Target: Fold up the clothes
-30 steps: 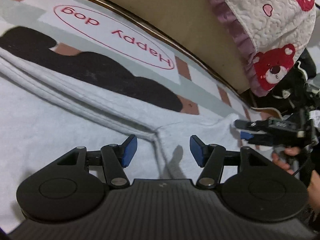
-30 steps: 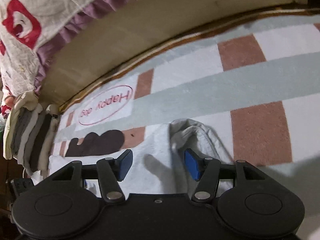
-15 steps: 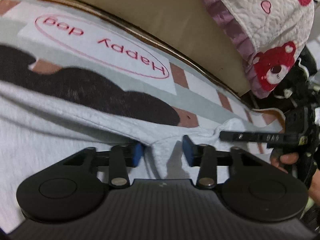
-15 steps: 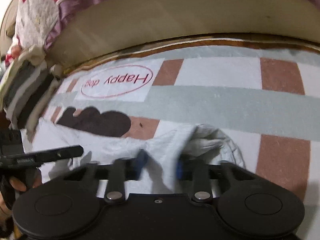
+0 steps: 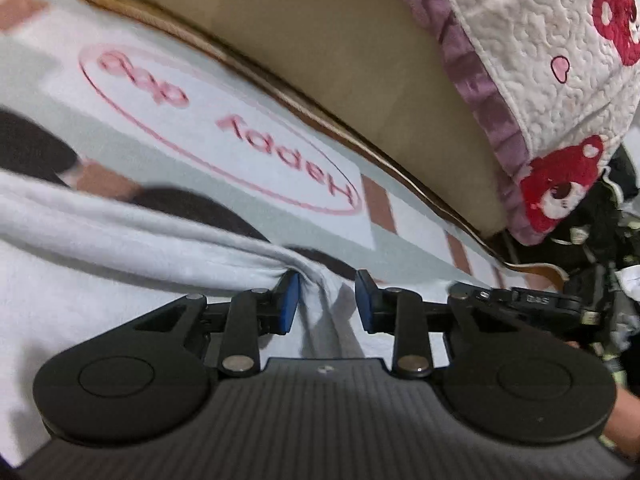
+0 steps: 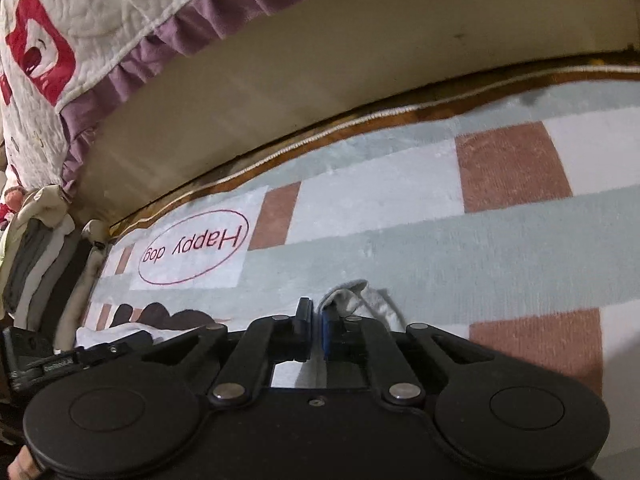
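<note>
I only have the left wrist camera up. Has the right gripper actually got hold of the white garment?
Observer: It looks so. In the right wrist view the right gripper has its fingers pinched almost together on the white garment.
Operator: Does any cloth stick out past it?
Observer: Yes, a rumpled grey-white end pokes out just beyond the fingertips and lies on the checked rug.
Operator: Anything off to that side that I can't see?
Observer: A stack of folded clothes sits at the left edge of that view, beside the bed base.
</note>
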